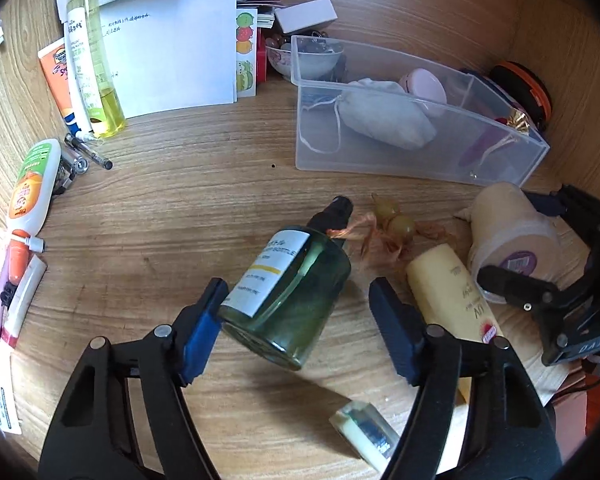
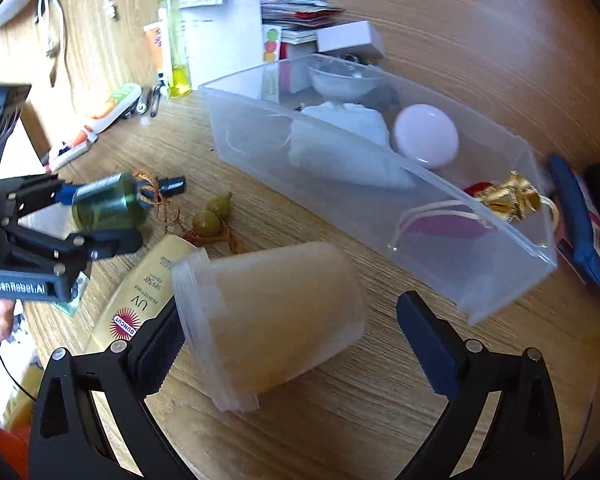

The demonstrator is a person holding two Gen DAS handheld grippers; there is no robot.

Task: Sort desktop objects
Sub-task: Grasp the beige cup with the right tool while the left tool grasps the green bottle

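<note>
Several items already in clear bin (image 1: 416, 132); green glass bottle (image 1: 288, 292) near centre between left gripper (image 1: 300, 320) jaws, right pad clear; right gripper (image 2: 292, 328) spread around tipped frosted jar (image 2: 276, 320); sunscreen tube (image 2: 140, 300), far-left bottles unsorted.

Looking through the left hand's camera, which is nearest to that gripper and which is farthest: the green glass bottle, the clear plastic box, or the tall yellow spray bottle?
From the left gripper, in the left wrist view:
1. Green glass bottle: lying between the gripper's fingers.
2. Clear plastic box: farther back on the desk, to the right.
3. Tall yellow spray bottle: far back on the left, beside the papers.
</note>
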